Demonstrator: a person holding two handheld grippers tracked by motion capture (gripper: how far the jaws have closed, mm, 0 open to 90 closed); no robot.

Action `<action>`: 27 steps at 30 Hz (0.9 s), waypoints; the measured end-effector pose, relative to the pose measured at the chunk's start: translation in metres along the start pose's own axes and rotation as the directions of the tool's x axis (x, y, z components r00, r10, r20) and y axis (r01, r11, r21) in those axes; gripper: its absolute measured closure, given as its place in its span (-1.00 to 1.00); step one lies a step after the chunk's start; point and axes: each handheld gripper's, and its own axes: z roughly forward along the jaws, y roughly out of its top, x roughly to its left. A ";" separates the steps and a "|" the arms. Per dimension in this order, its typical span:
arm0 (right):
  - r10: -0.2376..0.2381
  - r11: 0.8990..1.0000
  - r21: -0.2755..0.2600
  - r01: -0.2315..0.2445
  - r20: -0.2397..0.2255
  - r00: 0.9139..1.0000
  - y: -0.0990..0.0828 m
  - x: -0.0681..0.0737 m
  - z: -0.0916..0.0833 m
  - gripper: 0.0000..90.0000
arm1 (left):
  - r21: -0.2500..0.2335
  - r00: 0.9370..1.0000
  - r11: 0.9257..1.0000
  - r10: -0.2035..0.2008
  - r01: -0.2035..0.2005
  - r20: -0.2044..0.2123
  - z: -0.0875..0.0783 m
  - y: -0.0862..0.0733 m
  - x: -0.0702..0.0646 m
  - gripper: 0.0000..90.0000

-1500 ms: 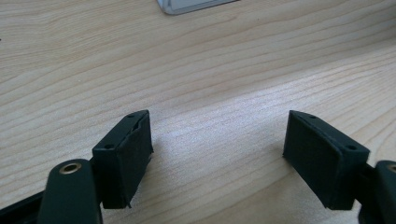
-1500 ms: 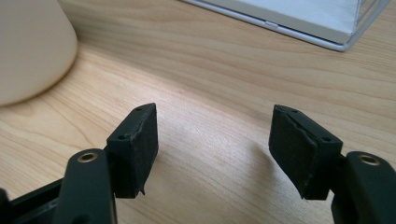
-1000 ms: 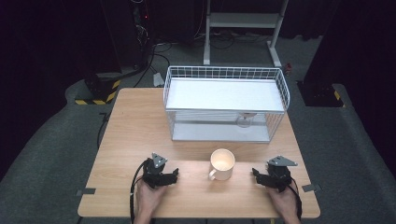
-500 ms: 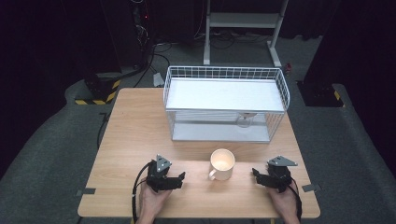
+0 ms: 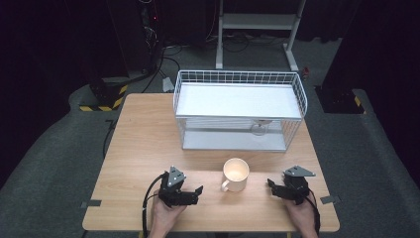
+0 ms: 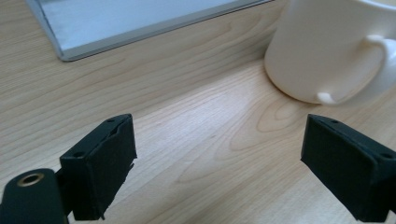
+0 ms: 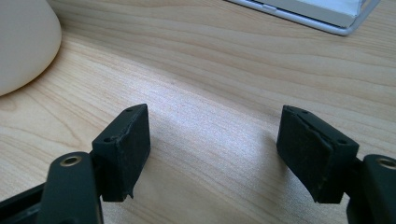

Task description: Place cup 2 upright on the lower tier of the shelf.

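So here's the setup, biggest stuff first. I'm at a light wooden table [image 5: 143, 148] with a white wire basket [image 5: 239, 109] at the far side. It has a solid white shelf across the top and a flat tray floor below, and under that shelf, toward the right, there's a little glass thing [image 5: 258, 128] I can't make out properly.

Between my hands sits the cream mug [image 5: 236, 174], upright on the table, near the front edge and roughly centred, well clear of the basket. Its handle points toward my left and a bit toward me. It looks empty from above.

My left gripper [image 5: 190, 192] is just beside the mug on the handle side, close but not touching. In the left gripper view the mug [image 6: 336, 46] is up in the top right corner with the handle facing me, ahead of the jaws, not between them. Those jaws have just been opening and stand wide apart with nothing but bare wood between the pads.

My right gripper [image 5: 276, 188] is on the other side of the mug, a bit further off. In the right gripper view the mug's rounded side [image 7: 23, 42] peeks in at the top left. Jaws are spread there too, holding nothing
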 end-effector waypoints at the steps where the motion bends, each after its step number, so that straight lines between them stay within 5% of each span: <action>1: 0.000 1.000 0.000 0.000 0.000 1.000 0.000 0.000 0.000 -0.43 | -0.001 1.000 1.000 0.006 -0.006 0.001 -0.001 0.000 -0.001 -0.78; 14: -0.003 1.000 -0.001 0.003 0.002 1.000 0.000 0.000 0.000 -0.43 | -0.022 0.999 1.000 0.015 -0.014 0.043 -0.004 0.000 -0.016 -0.82; 27: -0.003 1.000 0.000 0.003 0.001 1.000 0.000 0.000 0.000 -0.43 | -0.001 0.995 0.998 0.070 -0.070 0.075 0.000 0.008 -0.034 -0.83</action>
